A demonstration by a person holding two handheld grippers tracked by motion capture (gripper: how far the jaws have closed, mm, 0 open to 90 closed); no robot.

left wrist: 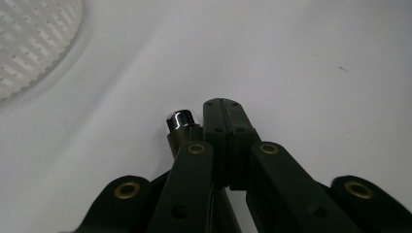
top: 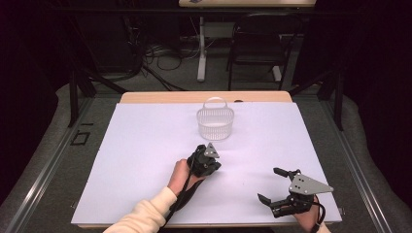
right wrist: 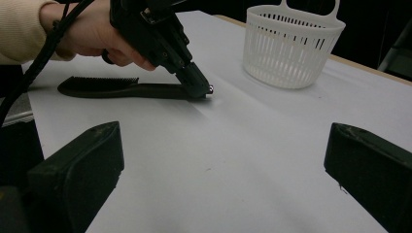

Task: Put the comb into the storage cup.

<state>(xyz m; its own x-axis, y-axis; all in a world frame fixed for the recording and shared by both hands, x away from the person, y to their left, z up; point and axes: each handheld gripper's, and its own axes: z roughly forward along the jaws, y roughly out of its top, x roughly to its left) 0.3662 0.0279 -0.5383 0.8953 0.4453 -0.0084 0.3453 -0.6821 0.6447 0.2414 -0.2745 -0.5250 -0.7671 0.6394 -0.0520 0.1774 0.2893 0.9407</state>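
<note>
While the left tongs (right wrist: pixel 197 85) are clenched, their tips press down by the handle end of a black brush (right wrist: pixel 121 88) lying flat on the white desk (top: pixel 145 160); whether they pinch it I cannot tell. Just beyond stands a white basket (top: pixel 215 121). Well apart to the right, the right tongs (top: pixel 272 184) hang released, grasping nothing.

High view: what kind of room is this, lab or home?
Most likely a lab or recording workspace: a table covered with a white sheet, loose cables on the floor behind it, and a black chair at another desk.
</note>
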